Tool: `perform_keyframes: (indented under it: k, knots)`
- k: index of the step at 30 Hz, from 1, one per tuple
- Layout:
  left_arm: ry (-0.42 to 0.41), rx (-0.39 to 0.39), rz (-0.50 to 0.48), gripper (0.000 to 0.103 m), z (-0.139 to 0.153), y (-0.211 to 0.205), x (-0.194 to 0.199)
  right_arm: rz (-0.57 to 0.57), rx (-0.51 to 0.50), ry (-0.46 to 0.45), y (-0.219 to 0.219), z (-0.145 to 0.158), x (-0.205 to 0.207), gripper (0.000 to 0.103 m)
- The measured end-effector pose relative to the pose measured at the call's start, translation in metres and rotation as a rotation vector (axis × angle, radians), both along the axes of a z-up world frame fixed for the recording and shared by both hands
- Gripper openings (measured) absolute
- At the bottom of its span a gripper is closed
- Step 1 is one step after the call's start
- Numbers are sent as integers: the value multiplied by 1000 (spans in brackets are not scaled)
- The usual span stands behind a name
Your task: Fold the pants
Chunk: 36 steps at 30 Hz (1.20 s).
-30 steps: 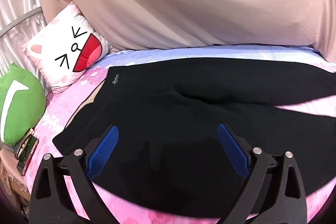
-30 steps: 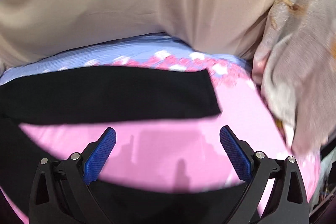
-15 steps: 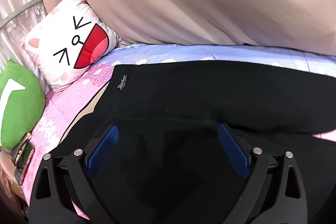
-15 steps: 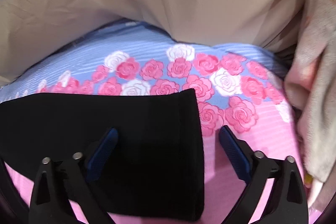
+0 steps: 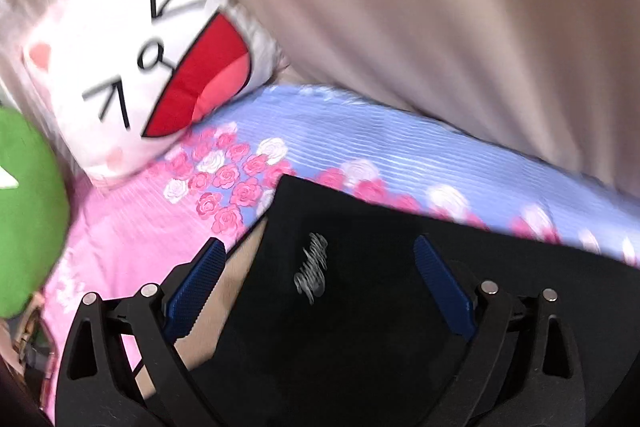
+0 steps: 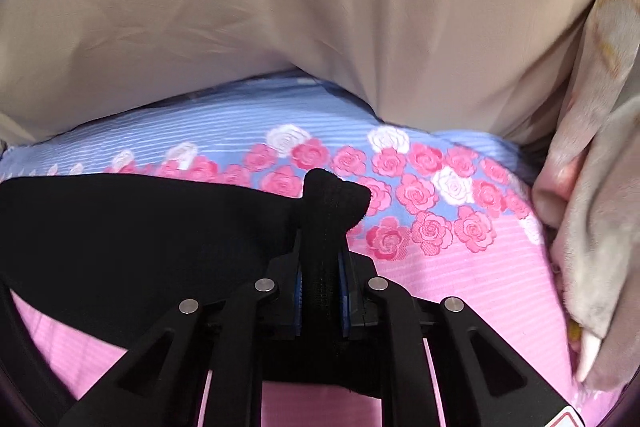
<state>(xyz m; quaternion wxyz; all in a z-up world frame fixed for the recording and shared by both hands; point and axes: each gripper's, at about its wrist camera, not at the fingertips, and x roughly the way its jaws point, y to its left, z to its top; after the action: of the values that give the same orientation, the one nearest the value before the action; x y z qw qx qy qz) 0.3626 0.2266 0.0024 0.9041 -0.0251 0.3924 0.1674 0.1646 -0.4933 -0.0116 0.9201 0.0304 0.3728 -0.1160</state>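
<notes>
- Left gripper [image 5: 318,285]: jaws spread wide, blue pads [image 5: 198,277] clear of any fabric. It hovers low over the waistband corner of the black pants [image 5: 360,307]; the left pad sits over the corner's outer edge and the right pad over the black cloth, with the silver logo [image 5: 312,269] between them. Nothing is held.
- Right gripper [image 6: 322,267]: jaws closed tight on a bunched fold of the pants [image 6: 160,227]. A knob of black fabric [image 6: 334,199] sticks up just past the fingertips.
- Pants location: spread flat on the bed [image 5: 360,131], on a sheet with pink stripes, a rose band and a blue far strip. The clamped hem end lies at the rose band in the right wrist view.
- Surroundings: a white cat-face pillow [image 5: 132,67] and a green plush [image 5: 28,215] lie near the waistband end; a beige curtain [image 6: 280,7] hangs behind the bed; a grey-beige blanket [image 6: 600,207] lies to the right.
- Change against the frames half a second earlier, left — the gripper has moved toward the waistband corner, which now fills the space between the pads; the jaw opening is unchanged.
- Change, right — the jaws, then wide apart over the flat leg hem, have shut on it, and the hem is gathered into a raised pinch.
</notes>
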Motion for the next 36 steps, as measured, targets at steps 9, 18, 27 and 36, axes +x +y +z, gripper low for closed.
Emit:
perform_keyframes:
  k: [9,18,27,36]
  knots:
    - [142,-129,-98,46,-41,20,59,-10,-28,-10,9,11,-10,12]
    - [-42,-209,-243,8,44,4,-8,-22,-18,-90,16,40,-37,12]
    - [-250,-163,-301,0,139,31,-161,24,-28,-219,29,92,-127,11]
    - [-21,-375,-265,8,76,53,-182,50,-12,-206,45,80,-188,11]
